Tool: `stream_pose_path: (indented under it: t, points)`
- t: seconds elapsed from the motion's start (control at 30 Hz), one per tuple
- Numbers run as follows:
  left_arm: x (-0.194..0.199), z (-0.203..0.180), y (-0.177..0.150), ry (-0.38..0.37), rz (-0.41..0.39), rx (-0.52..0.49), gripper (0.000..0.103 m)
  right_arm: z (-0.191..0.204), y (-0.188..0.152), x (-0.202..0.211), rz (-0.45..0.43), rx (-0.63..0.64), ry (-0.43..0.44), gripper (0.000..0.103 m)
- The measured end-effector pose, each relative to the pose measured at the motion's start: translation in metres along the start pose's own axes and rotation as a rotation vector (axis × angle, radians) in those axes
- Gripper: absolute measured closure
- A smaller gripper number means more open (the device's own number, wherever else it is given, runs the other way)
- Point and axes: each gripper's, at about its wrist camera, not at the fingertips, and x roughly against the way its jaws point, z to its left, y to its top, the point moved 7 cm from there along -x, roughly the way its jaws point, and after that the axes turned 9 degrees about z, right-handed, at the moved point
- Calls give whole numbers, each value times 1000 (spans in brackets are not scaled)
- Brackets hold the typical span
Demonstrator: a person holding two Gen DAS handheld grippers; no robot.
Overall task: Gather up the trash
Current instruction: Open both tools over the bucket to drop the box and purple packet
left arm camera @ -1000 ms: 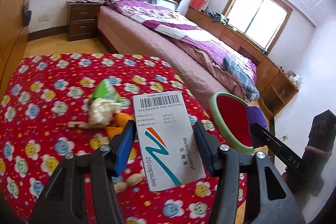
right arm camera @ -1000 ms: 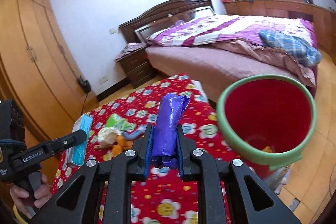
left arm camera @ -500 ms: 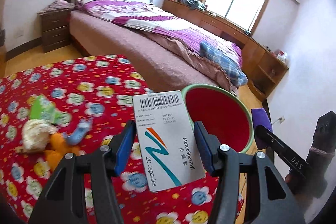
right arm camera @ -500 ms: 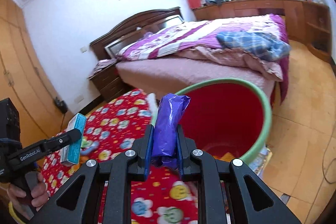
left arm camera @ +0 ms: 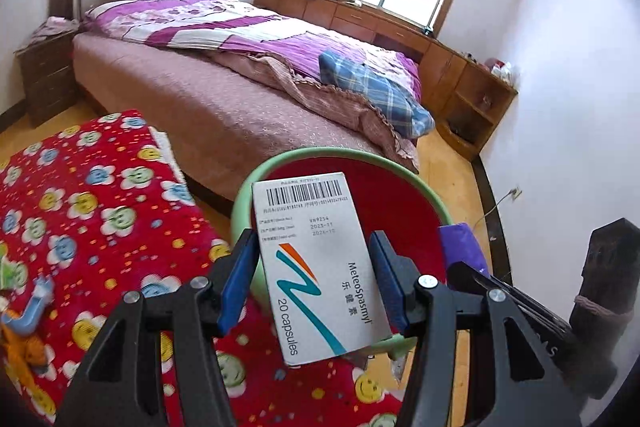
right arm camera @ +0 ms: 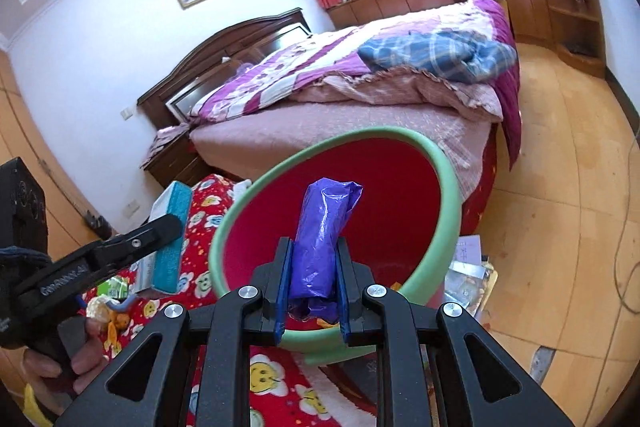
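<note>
My left gripper (left arm camera: 314, 277) is a matte black plastic frame with triangular cut-outs, silver screw heads at its pivots, and blue pads lining its jaws. My right gripper (right arm camera: 311, 281) is built the same: black arms, round silver screws, blue liners. At the left edge of the right wrist view, the left tool's black handle carries white lettering along its side, and a dark cuff shows above the hand (right arm camera: 60, 359) at lower left.

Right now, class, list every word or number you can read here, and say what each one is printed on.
"MeteoSpasmyl": medicine box, held in the left gripper.
"20 capsules": same box.
"2023-11": same box.
Barcode digits and small labels on the box: too small to read.
Lettering on the left gripper's side: blurred.
</note>
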Motion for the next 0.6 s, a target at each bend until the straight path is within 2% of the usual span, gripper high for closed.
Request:
stream_pose_path:
  t: [0.23,0.33,0.6]
  points:
    - [-27,0,-2,11,31,-6,45,-15,-4,-14,26,-35,0,84]
    - [-35,4,-4,10,56,13,41,-19,-6,-19,34,-43,-1,84]
    - [-38,5,-7,16,68,12,39,-23,-10,-29,61,-61,19,81]
